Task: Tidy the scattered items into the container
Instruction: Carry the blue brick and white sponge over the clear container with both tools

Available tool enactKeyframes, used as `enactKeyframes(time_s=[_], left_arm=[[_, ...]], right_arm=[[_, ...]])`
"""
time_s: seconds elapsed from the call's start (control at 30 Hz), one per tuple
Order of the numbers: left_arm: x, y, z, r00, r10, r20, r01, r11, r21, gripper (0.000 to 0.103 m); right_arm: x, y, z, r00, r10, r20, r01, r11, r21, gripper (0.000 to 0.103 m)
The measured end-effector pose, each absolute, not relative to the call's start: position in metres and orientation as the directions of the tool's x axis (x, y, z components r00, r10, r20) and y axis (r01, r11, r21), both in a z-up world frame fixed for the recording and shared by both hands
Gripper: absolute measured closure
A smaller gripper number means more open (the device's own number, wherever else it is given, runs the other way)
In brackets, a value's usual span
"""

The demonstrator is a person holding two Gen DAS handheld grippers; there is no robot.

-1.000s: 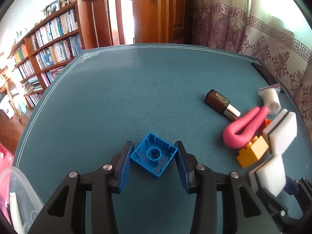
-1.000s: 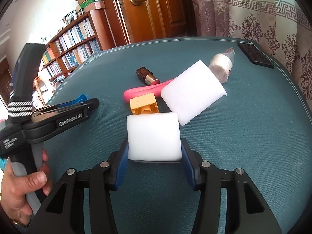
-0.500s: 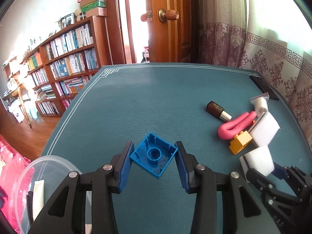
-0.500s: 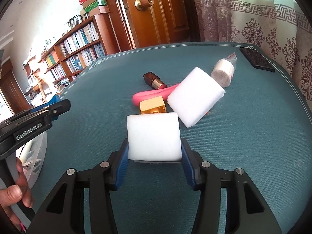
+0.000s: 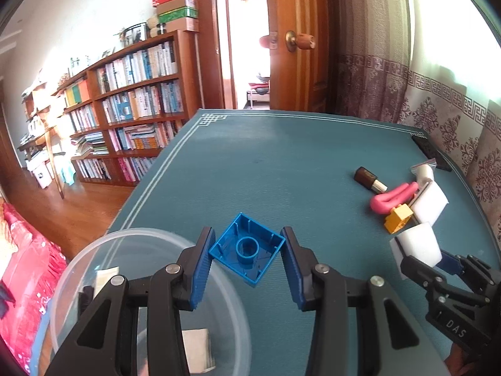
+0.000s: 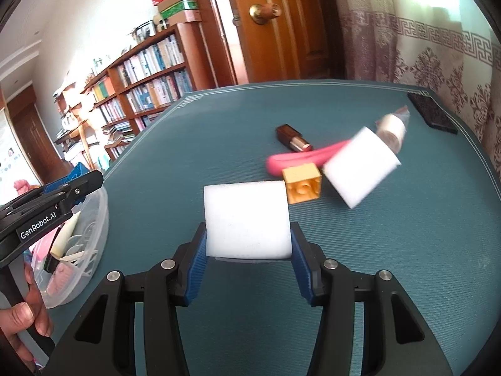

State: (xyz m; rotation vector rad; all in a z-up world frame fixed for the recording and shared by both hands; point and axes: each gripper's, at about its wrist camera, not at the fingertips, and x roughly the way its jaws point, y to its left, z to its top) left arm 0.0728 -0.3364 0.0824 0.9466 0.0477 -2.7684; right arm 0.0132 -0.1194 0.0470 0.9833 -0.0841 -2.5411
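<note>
Your left gripper (image 5: 247, 260) clamps the blue brick (image 5: 247, 249) cornerwise, right gripper (image 6: 247, 250) squeezes the sponge (image 6: 245, 217); either could slip short of the tub (image 5: 150, 235).

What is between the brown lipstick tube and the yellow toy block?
The pink curved rubbery piece lies between the brown lipstick tube and yellow toy block, shown in the right wrist view.

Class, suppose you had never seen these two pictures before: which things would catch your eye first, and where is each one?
First, the blue toy brick, hollow side up, clamped in the left gripper just past the rim of the clear plastic tub at lower left. Next, the white sponge block squeezed in the right gripper. Behind it, on the green table, lie a yellow brick and a pink curved thing.
</note>
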Motion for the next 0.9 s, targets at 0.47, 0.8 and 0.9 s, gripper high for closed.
enactKeyframes(time_s=[0.47, 0.8, 0.9], left_arm=[[0.115, -0.4, 0.081, -0.739, -0.295, -0.606, 0.346, -0.938, 0.035, 0.056], [0.133, -0.424, 0.078, -0.721, -0.33, -0.609, 0.391, -0.92, 0.036, 0.056], [0.135, -0.431, 0.076, -0.718, -0.331, -0.612, 0.397, -0.917, 0.03, 0.056]], right_arm=[[0.044, -0.204, 0.072, -0.616, -0.515, -0.597, 0.512, -0.837, 0.193, 0.051], [0.062, -0.252, 0.084, -0.575, -0.576, -0.581, 0.594, -0.782, 0.187, 0.051], [0.065, -0.261, 0.084, -0.567, -0.584, -0.581, 0.607, -0.773, 0.186, 0.051]])
